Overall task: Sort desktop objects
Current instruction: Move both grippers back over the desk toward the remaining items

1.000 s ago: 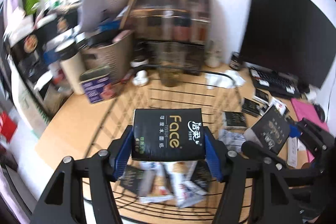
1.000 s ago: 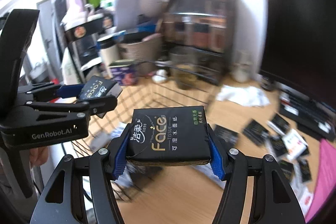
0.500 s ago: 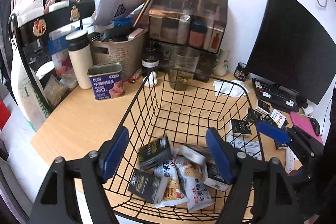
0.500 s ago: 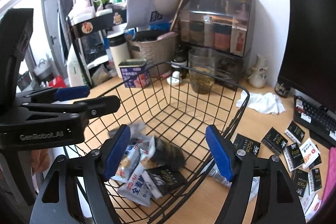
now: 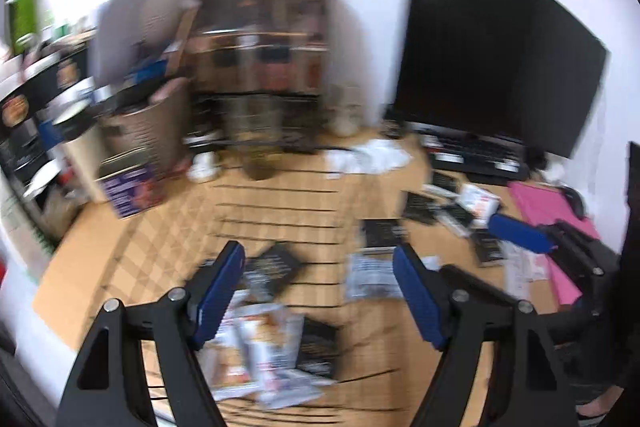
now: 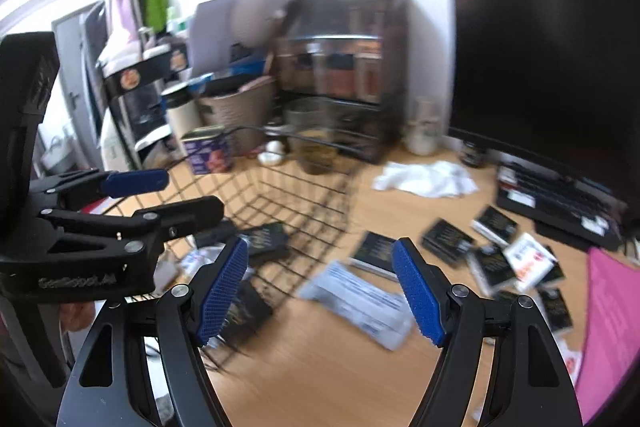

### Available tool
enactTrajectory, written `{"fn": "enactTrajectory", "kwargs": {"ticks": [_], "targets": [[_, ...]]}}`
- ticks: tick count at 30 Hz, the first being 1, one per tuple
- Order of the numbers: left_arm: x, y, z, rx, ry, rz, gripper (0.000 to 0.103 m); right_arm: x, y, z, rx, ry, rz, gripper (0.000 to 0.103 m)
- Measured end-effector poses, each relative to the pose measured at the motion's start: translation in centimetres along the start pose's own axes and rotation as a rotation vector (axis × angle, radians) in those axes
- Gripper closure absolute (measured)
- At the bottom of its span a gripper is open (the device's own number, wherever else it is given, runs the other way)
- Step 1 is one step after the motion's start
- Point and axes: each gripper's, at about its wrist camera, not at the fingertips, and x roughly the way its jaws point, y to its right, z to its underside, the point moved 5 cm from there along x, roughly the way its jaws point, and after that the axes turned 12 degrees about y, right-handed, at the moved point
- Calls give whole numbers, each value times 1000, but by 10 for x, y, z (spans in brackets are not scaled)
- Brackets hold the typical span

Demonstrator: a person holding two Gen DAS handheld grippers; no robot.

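Observation:
Both views are motion-blurred. My left gripper (image 5: 320, 291) is open and empty above the black wire basket (image 5: 276, 189), which holds black tissue packs (image 5: 276, 263) and white snack packets (image 5: 264, 351). My right gripper (image 6: 320, 291) is open and empty over the wooden desk, just right of the basket (image 6: 304, 183). A white packet (image 6: 360, 297) lies below it. Several black tissue packs (image 6: 448, 241) lie scattered to the right. The left gripper also shows at the left of the right wrist view (image 6: 160, 193).
A black monitor (image 6: 540, 47) and keyboard (image 6: 560, 199) stand at the right, with a pink pad (image 5: 556, 215) in front. A crumpled white tissue (image 6: 424, 179), a glass jar (image 6: 316, 135), a blue tin (image 6: 208, 151) and a dark organizer (image 6: 344, 71) stand behind the basket.
A second ago each gripper held a black tissue pack; both opened and the packs dropped into the basket. Both grippers have since swung right, away from the basket's middle.

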Motion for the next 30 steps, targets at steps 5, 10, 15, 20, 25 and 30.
{"fn": "enactTrajectory", "kwargs": {"ticks": [5, 10, 15, 20, 25, 30], "targets": [[24, 68, -6, 84, 7, 44, 24, -30, 55, 13, 38, 0, 96, 29], [50, 109, -3, 32, 95, 70, 24, -64, 127, 29, 122, 12, 224, 29], [58, 134, 1, 30, 92, 233, 24, -74, 168, 40, 183, 3, 267, 29], [68, 137, 6, -67, -12, 404, 23, -75, 172, 41, 187, 10, 237, 29], [75, 140, 20, -47, -131, 467, 23, -69, 166, 43, 176, 6, 224, 29], [69, 140, 26, -8, -136, 489, 20, -62, 157, 46, 157, -14, 219, 29]]}}
